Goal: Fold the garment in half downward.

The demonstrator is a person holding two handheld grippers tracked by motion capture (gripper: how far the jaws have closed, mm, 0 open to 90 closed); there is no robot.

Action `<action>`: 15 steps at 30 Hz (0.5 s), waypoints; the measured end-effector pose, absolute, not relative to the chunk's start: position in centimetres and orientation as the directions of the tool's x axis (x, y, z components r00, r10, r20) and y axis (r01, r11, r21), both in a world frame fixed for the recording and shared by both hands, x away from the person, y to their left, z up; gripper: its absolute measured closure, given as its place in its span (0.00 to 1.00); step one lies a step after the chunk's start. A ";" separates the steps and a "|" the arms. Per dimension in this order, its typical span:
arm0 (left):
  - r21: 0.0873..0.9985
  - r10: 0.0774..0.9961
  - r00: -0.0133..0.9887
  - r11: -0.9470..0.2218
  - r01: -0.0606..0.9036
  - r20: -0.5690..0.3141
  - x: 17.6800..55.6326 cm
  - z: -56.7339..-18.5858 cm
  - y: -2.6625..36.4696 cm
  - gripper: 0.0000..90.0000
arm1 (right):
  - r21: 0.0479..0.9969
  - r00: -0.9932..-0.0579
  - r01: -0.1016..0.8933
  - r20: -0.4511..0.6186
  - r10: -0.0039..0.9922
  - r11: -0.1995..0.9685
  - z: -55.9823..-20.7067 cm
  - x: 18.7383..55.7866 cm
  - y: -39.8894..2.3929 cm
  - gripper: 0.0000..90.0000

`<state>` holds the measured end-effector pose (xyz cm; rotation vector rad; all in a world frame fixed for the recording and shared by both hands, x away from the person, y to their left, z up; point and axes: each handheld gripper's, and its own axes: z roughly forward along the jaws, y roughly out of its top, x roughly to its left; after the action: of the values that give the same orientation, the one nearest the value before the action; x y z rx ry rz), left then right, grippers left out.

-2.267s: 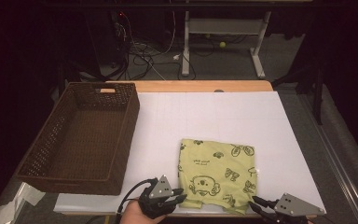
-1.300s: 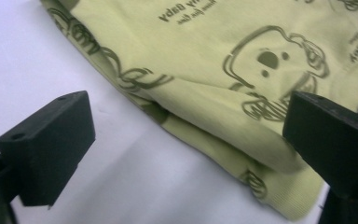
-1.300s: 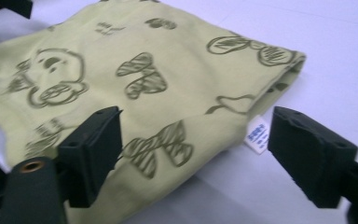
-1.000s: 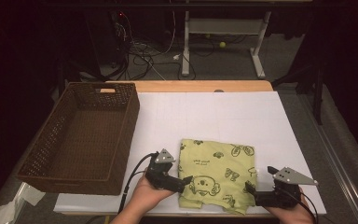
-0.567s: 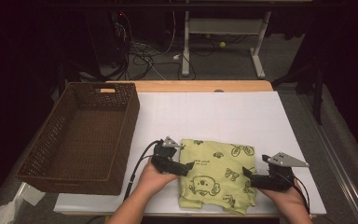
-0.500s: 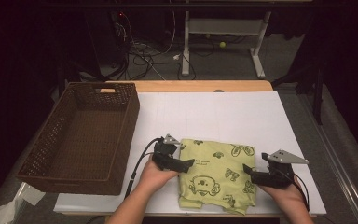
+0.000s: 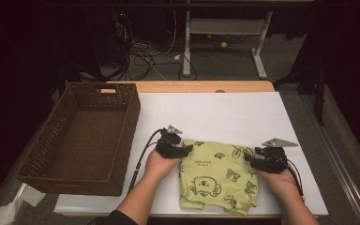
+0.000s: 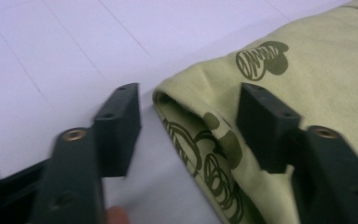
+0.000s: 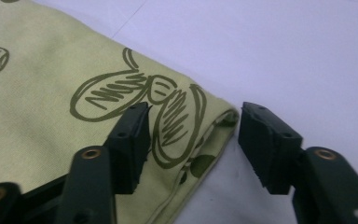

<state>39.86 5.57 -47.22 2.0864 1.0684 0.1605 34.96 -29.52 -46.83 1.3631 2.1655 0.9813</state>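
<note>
Left: brown wicker basket [image 7: 82, 136] on white tabletop [image 7: 225, 112]. Centre-near: folded yellow-green printed garment [image 7: 218, 176]. Left gripper [image 7: 183, 151] and right gripper [image 7: 249, 158] at its far corners, jaws half open, just closing, straddling cloth edges, not yet pinching. Beyond: dark floor, cables [image 7: 143, 56].

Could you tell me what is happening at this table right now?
A person holds a pair of tongs in each hand and works on a folded yellow-green printed garment lying on the white table. The left tongs straddle its far left corner, the right tongs its far right corner. Both sets of jaws have just been closing with the folded edge between them, but the pads do not press the cloth yet. A brown wicker basket stands to the left.
</note>
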 end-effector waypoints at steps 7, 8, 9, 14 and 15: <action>0.683 0.722 0.652 -0.357 0.637 -0.231 39.5 -47.4 5.6 0.76 | 0.740 -0.455 0.610 0.034 0.890 0.283 -46.8 35.1 -29.5 0.76; 0.684 0.723 0.651 -0.355 0.637 -0.231 39.4 -47.4 5.5 0.80 | 0.740 -0.465 0.605 0.030 0.885 0.293 -46.8 35.1 -29.5 0.80; 0.683 0.718 0.658 -0.365 0.633 -0.227 39.3 -47.4 5.4 0.83 | 0.741 -0.472 0.602 0.031 0.881 0.296 -46.8 35.1 -29.4 0.84; 0.693 0.721 0.661 -0.370 0.619 -0.205 39.3 -47.3 5.2 0.87 | 0.748 -0.473 0.580 -0.013 0.881 0.322 -46.8 34.9 -28.8 0.93; 0.693 0.723 0.661 -0.370 0.618 -0.203 39.4 -47.3 5.3 0.87 | 0.750 -0.467 0.579 -0.015 0.884 0.319 -46.8 35.0 -28.9 0.93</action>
<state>39.41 5.26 -47.31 2.1000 1.0343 0.1721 35.01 -28.87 -46.76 1.2948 2.1650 0.9665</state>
